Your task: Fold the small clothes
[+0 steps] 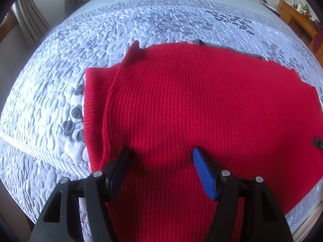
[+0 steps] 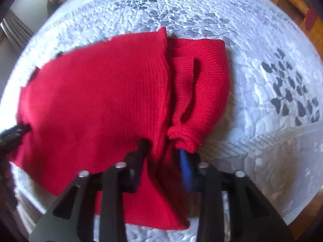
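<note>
Underneath, a quilted grey bedspread (image 1: 60, 92); left fingers (image 1: 161, 157) parted, right fingers (image 2: 163, 149) pinching the red knit (image 2: 97, 92).

Left hand-held gripper (image 1: 160, 159) gapes; right hand-held gripper (image 2: 163, 151) pinches.

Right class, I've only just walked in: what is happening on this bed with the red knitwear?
A person is folding a red ribbed knit garment spread on a quilted grey-and-white bedspread, working a pair of tongs in each hand. The left tongs stand open over the flat body of the garment, gripping nothing. The right tongs are closed on a bunched-up bit of fabric at the garment's near edge, beside a rolled sleeve lying along that side.
</note>
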Available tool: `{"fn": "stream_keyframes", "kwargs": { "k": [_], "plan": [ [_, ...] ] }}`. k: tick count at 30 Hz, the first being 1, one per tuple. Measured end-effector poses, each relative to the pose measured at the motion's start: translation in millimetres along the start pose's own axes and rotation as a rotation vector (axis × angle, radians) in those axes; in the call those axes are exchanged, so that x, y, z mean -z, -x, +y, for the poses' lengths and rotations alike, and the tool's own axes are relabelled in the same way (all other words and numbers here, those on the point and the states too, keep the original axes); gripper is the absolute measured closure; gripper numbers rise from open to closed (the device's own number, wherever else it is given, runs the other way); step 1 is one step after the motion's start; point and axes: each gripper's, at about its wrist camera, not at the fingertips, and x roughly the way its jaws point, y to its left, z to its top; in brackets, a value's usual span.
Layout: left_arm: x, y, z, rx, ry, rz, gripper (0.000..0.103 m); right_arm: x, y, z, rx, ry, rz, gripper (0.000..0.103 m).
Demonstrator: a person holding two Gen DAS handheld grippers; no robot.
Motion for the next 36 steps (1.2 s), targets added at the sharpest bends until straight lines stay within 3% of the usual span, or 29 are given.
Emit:
{"fn": "stream_keyframes", "kwargs": {
  "k": [7,16,20,23,30,36],
  "plan": [
    [-4,-2,5,0.032,-0.013,0.033,0.036,-10,-3,-13,-0.084,-0.056,0.070,0.088],
    [-8,-3,7,0.051,-0.023,0.065,0.036,-21,-2,-9,-0.056,-0.085,0.133,0.090],
    [-13,8,17,0.121,0.013,0.079,0.036,-34,20,6,-0.025,-0.064,0.115,0.091],
    [-13,22,32,0.183,0.052,0.058,0.036,-47,38,28,0.001,-0.020,0.089,0.091],
    [-9,46,71,0.227,0.097,0.003,0.036,-70,64,103,-0.013,0.109,0.040,0.091],
    [-6,48,105,0.230,0.157,-0.002,0.036,-69,60,179,-0.061,0.217,0.043,0.091]
  ]
}}
